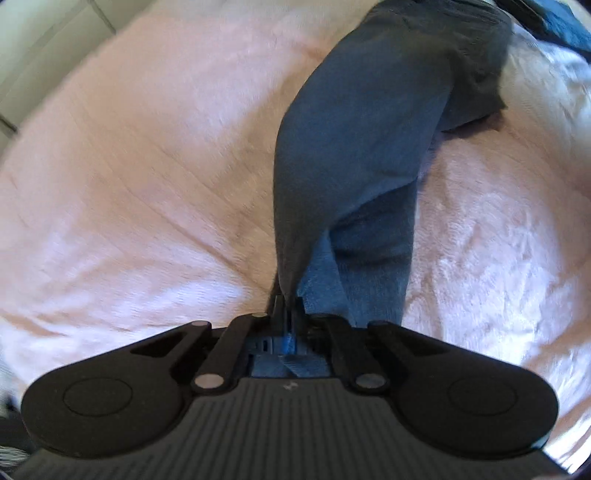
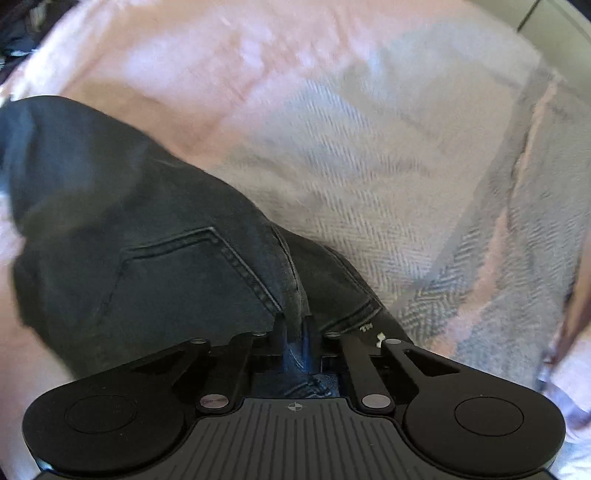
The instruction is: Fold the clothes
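A pair of dark blue-grey jeans [image 1: 354,147] lies stretched across a pink fleece blanket [image 1: 147,166]. In the left wrist view one trouser leg runs from the upper right down into my left gripper [image 1: 287,306], whose jaws are shut on the leg's end. In the right wrist view the seat of the jeans [image 2: 147,236] shows a stitched back pocket [image 2: 177,273]. My right gripper [image 2: 293,325] is shut on a fold of denim at the centre seam near the waistband. Both fingertip pairs are mostly hidden by the cloth.
A pale herringbone throw [image 2: 369,177] lies on the blanket to the right of the jeans. More dark clothing [image 1: 561,26] sits at the far upper right of the left wrist view. A pale wall or floor edge [image 1: 37,44] shows beyond the blanket.
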`<state>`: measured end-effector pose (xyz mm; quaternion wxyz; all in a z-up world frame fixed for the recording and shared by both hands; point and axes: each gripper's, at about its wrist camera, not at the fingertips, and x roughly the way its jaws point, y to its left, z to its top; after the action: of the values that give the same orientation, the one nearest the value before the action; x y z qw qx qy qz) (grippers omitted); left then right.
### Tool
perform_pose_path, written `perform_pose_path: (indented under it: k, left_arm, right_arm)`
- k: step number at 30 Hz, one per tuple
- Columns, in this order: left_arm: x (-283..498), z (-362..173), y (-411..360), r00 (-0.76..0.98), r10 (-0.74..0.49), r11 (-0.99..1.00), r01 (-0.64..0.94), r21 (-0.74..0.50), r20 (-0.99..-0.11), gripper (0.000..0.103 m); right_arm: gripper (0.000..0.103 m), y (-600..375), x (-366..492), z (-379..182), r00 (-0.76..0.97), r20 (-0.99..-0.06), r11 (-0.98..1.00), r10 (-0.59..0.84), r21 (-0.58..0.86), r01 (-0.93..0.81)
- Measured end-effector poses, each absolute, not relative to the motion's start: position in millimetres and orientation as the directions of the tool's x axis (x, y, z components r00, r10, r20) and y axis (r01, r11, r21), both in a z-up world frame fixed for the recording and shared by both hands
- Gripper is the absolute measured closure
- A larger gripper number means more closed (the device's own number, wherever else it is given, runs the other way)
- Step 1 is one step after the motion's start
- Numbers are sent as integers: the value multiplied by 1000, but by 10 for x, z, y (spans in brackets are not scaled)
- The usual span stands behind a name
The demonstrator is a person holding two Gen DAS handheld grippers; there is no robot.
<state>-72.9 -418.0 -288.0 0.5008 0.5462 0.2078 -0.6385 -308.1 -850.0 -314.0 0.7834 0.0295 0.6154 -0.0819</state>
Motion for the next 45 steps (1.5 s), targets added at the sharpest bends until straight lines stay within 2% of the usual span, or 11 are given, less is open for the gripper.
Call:
perform_pose_path:
  k: [6,14,18,21,22,23,24,26,34,39,45]
  left_arm:
    - [-1418,-2443,-3363,159,-514,-533,711,459,-843,103]
    - [-2048,-2574,-2219,175,-338,-634,684,361,-925,102]
    - [-2110,-2695,-1843,171,-203,-664,700,264,-964,89]
    - [-2003,-2609,-1743,191,-214,-616,735,284,-958,70]
    - [-1954,-2563,-1742,204,-237,-593,744,308,-950,65]
    - [-1903,-2534,-1765,229,-270,-573,743,347,-935,63]
    - [-1852,-2508,-1794,253,-303,-551,740,386,-919,59]
    - [-1745,-2498,-1927,296,-366,-510,729,456,-882,47]
    - [-1201,-2612,-2596,257,-471,-523,689,502,-844,34]
    - [-742,-2939,-2944,224,-444,-620,622,478,-868,33]
    - [-48,-3339,-3374,197,-307,-729,580,363,-931,39]
  right_arm:
    - [98,-7548,-3679,-2458,310,-946,995,-94,-78,62]
    - [98,-6164,-4737,-2431,215,-977,1000,5,8,10]
    - [94,-5769,-5122,-2781,65,-998,999,-10,-13,-48]
    - [90,-5660,-5166,-2840,-6,-999,996,46,46,-71]
    - [72,-5612,-5154,-2826,-13,-999,995,31,32,-93]
    - [51,-5568,-5128,-2796,-6,-1000,993,21,21,-114]
    - [46,-5524,-5100,-2764,2,-1000,991,12,11,-134]
    - [44,-5522,-4952,-2696,55,-998,991,24,16,-130]
    - [44,-5486,-3806,-2804,327,-925,980,192,199,-14]
    - [44,-5423,-2869,-3239,392,-871,944,297,329,14]
    - [44,-5413,-2224,-3698,313,-896,942,315,336,14]
